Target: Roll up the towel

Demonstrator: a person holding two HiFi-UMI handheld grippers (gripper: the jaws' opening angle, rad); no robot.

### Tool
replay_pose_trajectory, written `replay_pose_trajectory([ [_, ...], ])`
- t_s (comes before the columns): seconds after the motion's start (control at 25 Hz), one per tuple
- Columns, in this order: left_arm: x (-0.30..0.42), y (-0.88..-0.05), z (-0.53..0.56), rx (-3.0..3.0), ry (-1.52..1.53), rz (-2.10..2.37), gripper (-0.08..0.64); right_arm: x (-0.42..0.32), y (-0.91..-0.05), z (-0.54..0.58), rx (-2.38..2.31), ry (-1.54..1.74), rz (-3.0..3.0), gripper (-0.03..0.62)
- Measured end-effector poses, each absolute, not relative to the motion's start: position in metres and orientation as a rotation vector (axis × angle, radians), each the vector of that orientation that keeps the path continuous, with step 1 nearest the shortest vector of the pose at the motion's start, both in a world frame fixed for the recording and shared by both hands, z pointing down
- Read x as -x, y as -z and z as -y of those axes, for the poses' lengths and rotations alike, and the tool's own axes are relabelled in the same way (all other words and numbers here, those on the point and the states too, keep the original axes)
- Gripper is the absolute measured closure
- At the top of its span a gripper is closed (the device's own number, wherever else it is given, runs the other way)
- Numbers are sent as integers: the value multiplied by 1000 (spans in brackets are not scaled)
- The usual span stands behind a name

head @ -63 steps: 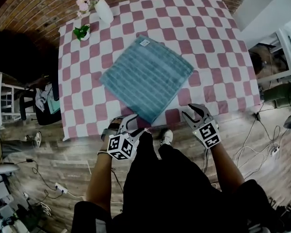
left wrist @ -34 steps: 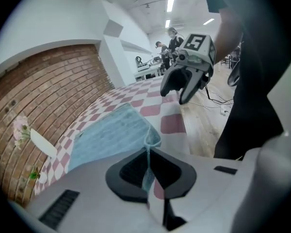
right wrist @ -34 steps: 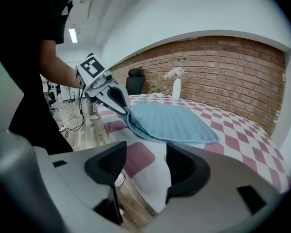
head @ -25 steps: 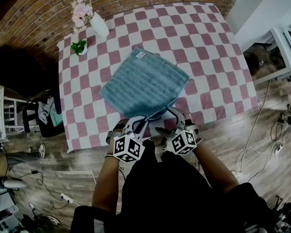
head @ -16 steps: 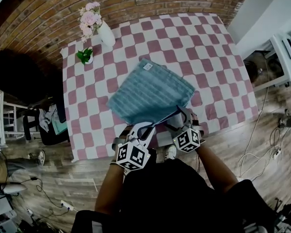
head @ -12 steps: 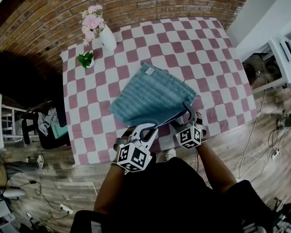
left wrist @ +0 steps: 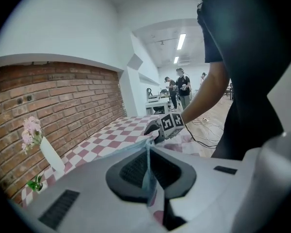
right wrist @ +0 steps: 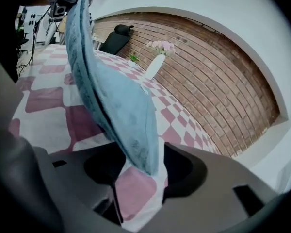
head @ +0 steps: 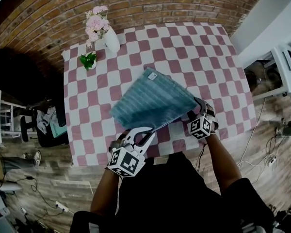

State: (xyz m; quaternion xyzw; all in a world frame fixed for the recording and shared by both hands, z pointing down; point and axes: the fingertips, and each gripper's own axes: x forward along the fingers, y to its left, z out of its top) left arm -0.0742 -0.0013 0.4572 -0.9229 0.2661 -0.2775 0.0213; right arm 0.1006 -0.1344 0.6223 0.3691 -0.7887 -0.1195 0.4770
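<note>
Head view shows the right gripper [head: 195, 111] now at centre right, its jaws just closing on a corner of the blue towel [head: 153, 98], while the left gripper [head: 138, 136] pinches the lower corner, so the near edge lifts off the checked tablecloth [head: 194, 47], ready for rolling.

Black short-sleeved shirt [head: 179, 198]; left claw [head: 143, 131], right claw [head: 196, 109] grey-white, black-white marker cubes [head: 122, 162].

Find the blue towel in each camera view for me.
Head view: the towel is at the centre of the picture, over the checked table.
Left gripper view: low centre, seen edge-on as a thin blue strip.
Right gripper view: a large blue fold sweeping from top left down to low centre.
Shared landmark: the white vase of pink flowers by the brick wall.
</note>
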Motion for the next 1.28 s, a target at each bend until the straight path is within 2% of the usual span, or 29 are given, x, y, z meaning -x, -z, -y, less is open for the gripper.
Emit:
replay_pose_trajectory([
  [0.2, 84, -469, -2, 2862, 929, -960, 544, -105, -617, 142, -759, 458, 1971, 556],
  [0.68, 121, -506, 1, 2796, 1058, -1342, 544, -78, -588, 164, -391, 836, 1962, 566],
  [1.28, 238, -561, 38, 2668, 1154, -1774, 543, 91, -573, 257, 0, 1200, 1837, 565],
])
